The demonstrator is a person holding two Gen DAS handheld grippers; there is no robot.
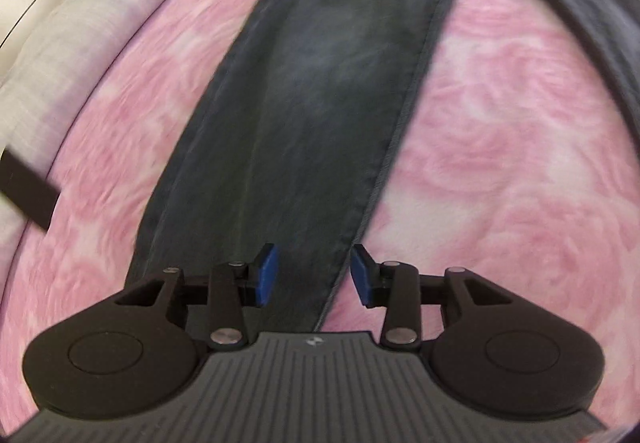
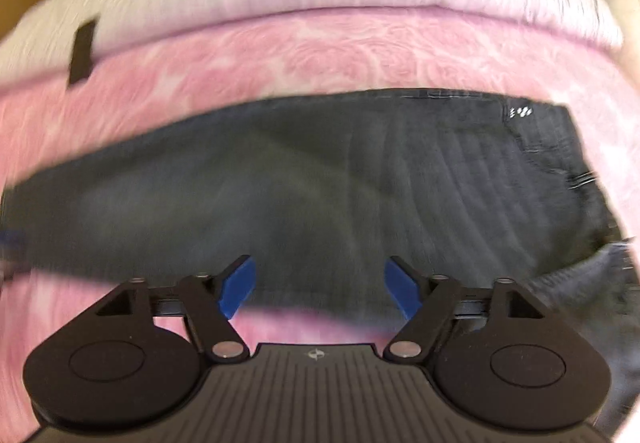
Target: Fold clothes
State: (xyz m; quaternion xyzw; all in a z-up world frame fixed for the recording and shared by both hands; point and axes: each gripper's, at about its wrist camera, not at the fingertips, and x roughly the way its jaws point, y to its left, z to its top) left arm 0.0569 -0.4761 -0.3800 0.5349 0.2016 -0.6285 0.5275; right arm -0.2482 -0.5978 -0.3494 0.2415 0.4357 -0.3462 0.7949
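On pink rose-print bedspread (image 1: 500, 131): dark grey trousers (image 1: 320, 103) spread flat. Left gripper (image 1: 314, 275) jaws spread over leg seam; right gripper (image 2: 318, 285) jaws spread, empty.

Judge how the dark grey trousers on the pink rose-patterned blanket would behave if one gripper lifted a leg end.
The dark grey trousers lie flat with soft wrinkles, so they would probably drape limply, not hold shape. Thin hemmed edges suggest light fabric. On the plush pink rose-patterned blanket they would likely drag, not slide. Both the left gripper and right gripper have open jaws.
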